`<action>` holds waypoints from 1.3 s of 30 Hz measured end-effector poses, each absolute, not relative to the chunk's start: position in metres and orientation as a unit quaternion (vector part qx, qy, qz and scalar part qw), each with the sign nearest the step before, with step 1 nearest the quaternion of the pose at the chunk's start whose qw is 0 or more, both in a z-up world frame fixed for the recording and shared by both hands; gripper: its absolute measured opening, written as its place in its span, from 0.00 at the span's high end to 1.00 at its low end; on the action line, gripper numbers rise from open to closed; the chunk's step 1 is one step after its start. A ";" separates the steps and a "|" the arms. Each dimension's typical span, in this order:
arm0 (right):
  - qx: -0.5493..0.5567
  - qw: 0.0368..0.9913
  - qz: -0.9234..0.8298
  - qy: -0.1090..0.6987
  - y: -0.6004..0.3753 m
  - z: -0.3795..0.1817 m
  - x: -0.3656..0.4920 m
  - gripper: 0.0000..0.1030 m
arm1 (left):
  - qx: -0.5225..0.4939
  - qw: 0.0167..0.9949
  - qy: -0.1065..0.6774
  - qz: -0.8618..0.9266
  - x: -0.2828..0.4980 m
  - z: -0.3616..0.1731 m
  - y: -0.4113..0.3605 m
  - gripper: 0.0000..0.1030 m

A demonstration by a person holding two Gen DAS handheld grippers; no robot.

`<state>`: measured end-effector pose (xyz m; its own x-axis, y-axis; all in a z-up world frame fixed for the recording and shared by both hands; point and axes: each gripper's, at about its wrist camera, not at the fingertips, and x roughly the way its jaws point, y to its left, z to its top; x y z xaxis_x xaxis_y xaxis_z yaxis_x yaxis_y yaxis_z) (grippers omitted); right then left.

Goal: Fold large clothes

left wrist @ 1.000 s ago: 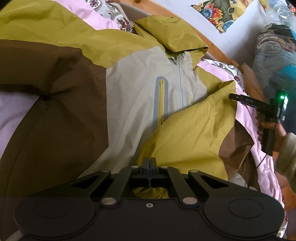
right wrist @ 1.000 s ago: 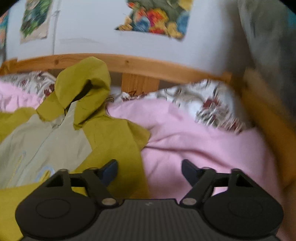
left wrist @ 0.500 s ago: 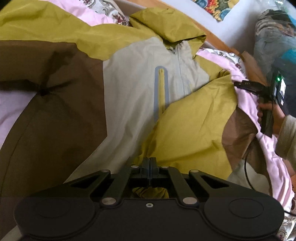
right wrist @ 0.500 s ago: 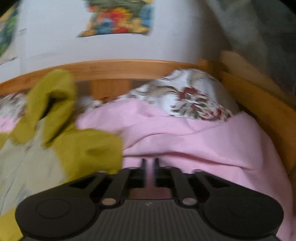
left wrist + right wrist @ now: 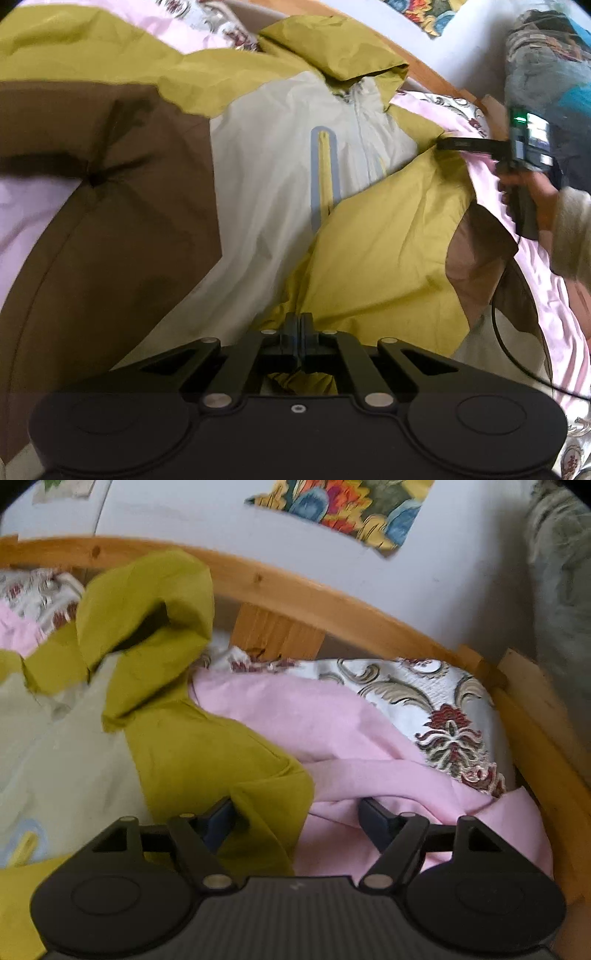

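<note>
A large hooded jacket (image 5: 266, 192) in olive-yellow, pale grey and brown lies spread on a pink sheet (image 5: 546, 295). Its hood (image 5: 332, 48) points to the far end of the bed. My left gripper (image 5: 297, 332) is shut on the olive cuff of the right sleeve (image 5: 388, 251), which is folded over the jacket's front. My right gripper (image 5: 297, 812) is open at the jacket's shoulder (image 5: 207, 753), with an olive fold between its fingers; it also shows in the left wrist view (image 5: 458, 143), at the shoulder edge. The hood (image 5: 147, 620) shows in the right wrist view too.
A wooden bed frame (image 5: 332, 602) curves round the far and right sides. A floral pillow (image 5: 436, 705) lies under the pink sheet (image 5: 332, 723). A white wall with a colourful cloth (image 5: 340, 506) stands behind. Piled clothes (image 5: 546, 55) sit at the right.
My right gripper was open, shut briefly near the pink sheet, and is open again at the jacket's shoulder. My left gripper stayed shut on the sleeve, drawing slightly toward the jacket's middle.
</note>
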<state>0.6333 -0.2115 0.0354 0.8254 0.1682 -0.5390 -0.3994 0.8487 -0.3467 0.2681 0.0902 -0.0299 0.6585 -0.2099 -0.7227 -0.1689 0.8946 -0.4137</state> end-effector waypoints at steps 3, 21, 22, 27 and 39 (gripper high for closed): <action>-0.199 0.922 0.197 0.266 -0.238 0.044 0.597 0.13 | -0.241 0.880 0.408 -0.021 0.269 -0.028 0.096 0.94; -0.101 0.910 0.171 0.363 -0.324 -0.005 0.515 0.87 | -0.200 0.874 0.440 -0.039 0.284 -0.036 0.079 0.91; -0.103 0.912 0.166 0.360 -0.321 -0.010 0.517 0.86 | -0.195 0.876 0.440 -0.038 0.284 -0.038 0.078 0.90; -0.113 0.919 0.154 0.346 -0.313 -0.005 0.511 0.75 | -0.225 0.881 0.416 -0.036 0.272 -0.024 0.095 0.73; -0.079 0.930 0.252 0.256 -0.264 0.034 0.457 0.13 | -0.203 0.914 0.282 0.210 0.183 0.056 0.221 0.14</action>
